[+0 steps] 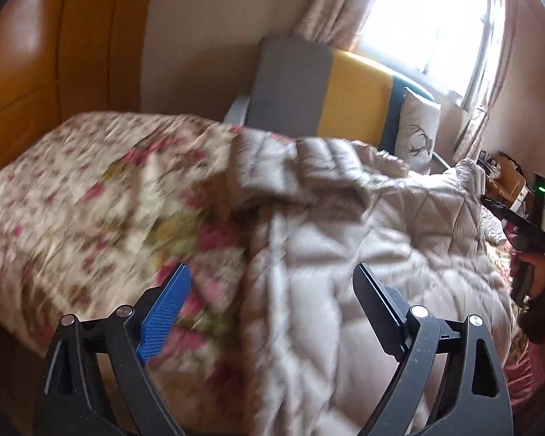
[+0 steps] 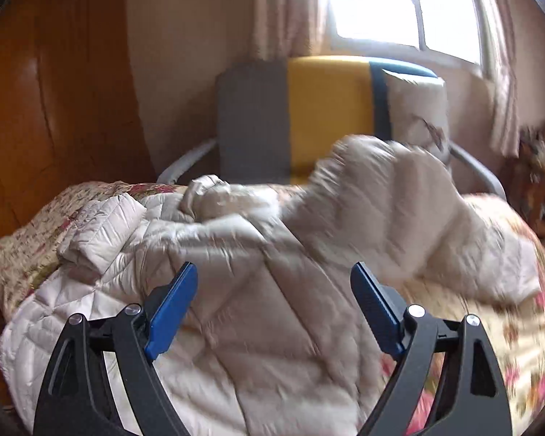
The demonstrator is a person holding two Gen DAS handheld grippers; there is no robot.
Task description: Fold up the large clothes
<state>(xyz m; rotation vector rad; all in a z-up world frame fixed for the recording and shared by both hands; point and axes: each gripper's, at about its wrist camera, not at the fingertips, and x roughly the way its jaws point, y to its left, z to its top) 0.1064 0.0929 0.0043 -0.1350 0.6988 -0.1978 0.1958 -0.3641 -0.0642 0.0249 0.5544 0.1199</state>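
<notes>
Where it lies, the quilted coat (image 2: 258, 290) looks rumpled.

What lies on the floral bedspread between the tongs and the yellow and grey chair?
The quilted beige coat, spread rumpled over the bedspread before the chair, clearest in the right wrist view.

Right tongs (image 2: 274, 292) spread wide above beige quilted coat (image 2: 236, 254), floral bedspread (image 2: 508, 345), yellow-grey headboard (image 2: 309, 116) behind

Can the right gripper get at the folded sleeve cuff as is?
Probably yes. The right gripper is open and empty above the coat; the cuff lies exposed on top, to its left, nothing in between.
</notes>
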